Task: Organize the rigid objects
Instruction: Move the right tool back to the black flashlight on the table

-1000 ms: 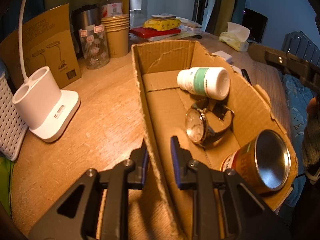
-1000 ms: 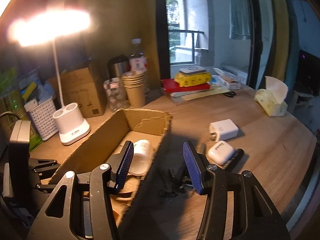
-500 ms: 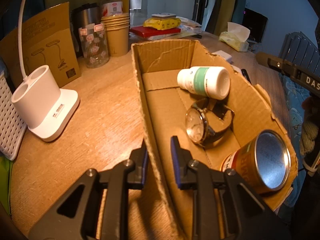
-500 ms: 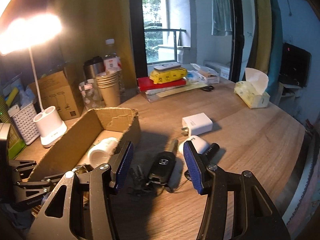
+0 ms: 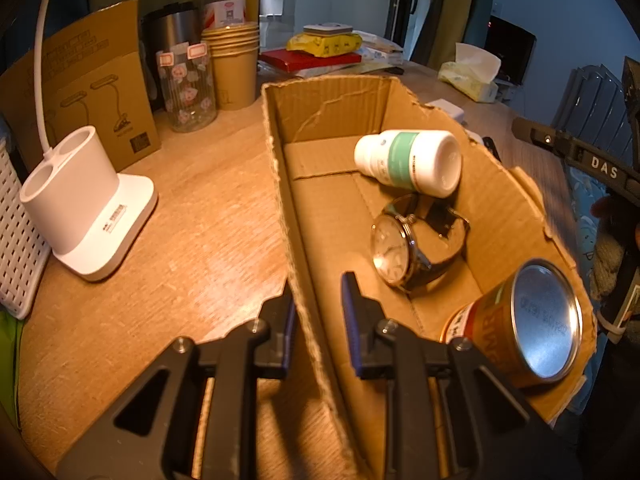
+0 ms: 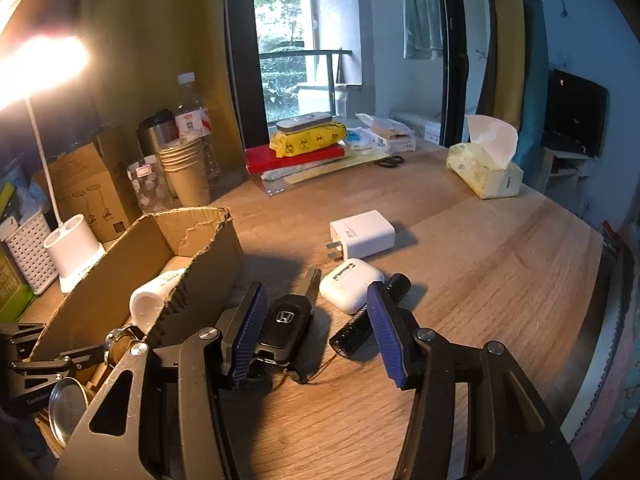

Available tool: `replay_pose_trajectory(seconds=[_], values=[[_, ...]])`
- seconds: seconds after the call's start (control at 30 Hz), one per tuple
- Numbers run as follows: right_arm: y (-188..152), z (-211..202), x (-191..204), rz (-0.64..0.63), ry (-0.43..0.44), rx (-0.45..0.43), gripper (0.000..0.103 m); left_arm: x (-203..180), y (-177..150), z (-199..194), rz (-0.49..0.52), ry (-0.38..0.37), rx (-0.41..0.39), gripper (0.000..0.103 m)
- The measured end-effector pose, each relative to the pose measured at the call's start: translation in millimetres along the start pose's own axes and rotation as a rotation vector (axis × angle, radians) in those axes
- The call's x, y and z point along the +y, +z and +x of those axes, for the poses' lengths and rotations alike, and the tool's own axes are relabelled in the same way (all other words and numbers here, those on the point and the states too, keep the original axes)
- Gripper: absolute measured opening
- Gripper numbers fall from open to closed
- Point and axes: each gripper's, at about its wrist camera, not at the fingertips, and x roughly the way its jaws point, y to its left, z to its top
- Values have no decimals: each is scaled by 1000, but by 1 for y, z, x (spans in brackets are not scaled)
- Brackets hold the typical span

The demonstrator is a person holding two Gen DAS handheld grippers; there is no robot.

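A cardboard box [image 5: 516, 208] lies on the wooden table and holds a white pill bottle [image 5: 408, 162], a wristwatch [image 5: 400, 248] and a tin can [image 5: 532, 320]. My left gripper [image 5: 318, 312] is shut on the box's left wall [image 5: 288, 208]. My right gripper [image 6: 316, 320] is open and empty, low over a black car key [image 6: 286, 322]. A white earbud case [image 6: 350, 290], a black flashlight [image 6: 370, 322] and a white charger [image 6: 362, 234] lie just beyond it. The box [image 6: 188, 240] also shows at the left of the right wrist view.
A white lamp base [image 5: 84, 208], a lamp carton [image 5: 96, 92], a patterned glass [image 5: 186, 84] and stacked paper cups [image 5: 234, 64] stand left of the box. A tissue pack [image 6: 486, 164] and a pile of books [image 6: 304, 156] sit at the table's far side.
My right gripper has moved right, away from over the box, and down toward the car key and earbud case. My left gripper has kept its hold on the box wall.
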Motion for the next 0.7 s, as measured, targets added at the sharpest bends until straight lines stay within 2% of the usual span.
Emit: replay_pose_trajectory(seconds=[0.7], values=[[-9, 25, -15, 26, -37, 65, 55, 0, -1, 1, -4, -6, 6, 22]])
